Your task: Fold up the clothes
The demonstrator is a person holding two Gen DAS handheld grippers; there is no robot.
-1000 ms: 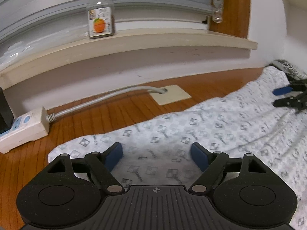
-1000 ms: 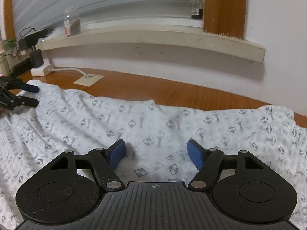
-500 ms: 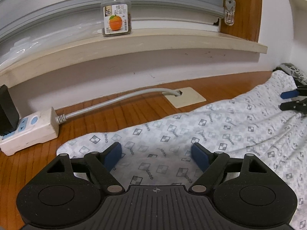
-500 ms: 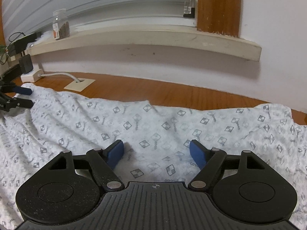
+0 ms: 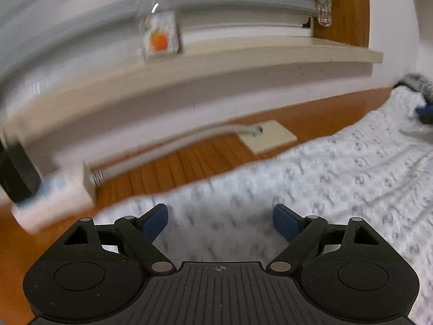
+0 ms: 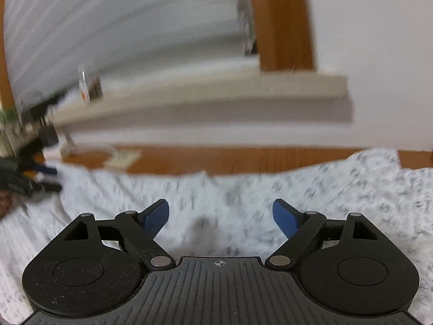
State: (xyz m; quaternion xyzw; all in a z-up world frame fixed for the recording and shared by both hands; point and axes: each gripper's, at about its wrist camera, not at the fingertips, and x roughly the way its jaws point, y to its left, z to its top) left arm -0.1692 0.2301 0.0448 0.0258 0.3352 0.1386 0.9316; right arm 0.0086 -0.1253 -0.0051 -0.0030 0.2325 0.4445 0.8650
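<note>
A white garment with a small grey checked print (image 5: 338, 178) lies spread over the wooden table (image 5: 189, 162); its far edge runs across both views (image 6: 243, 189). My left gripper (image 5: 220, 222) hovers just above the garment's left end, jaws opening, blue pads wide apart, and nothing is pinched between them. My right gripper (image 6: 220, 216) hovers over the right part of the cloth, jaws also opening, with only flat fabric below. Each gripper shows at the edge of the other's view: the right one (image 5: 425, 113) far right, the left one (image 6: 40, 178) far left. Both frames are motion-blurred.
A white power strip (image 5: 54, 200) with a grey cable (image 5: 167, 146) lies left of the garment. A cream cable plate (image 5: 268, 138) sits in the tabletop. A window ledge (image 5: 243, 62) behind carries a jar with an orange label (image 5: 161, 38). Blinds and a wooden frame (image 6: 281, 21) stand behind.
Both grippers have opened wider and drawn up off the cloth. The left view has swung left and the right view has rolled; both are now blurred.
</note>
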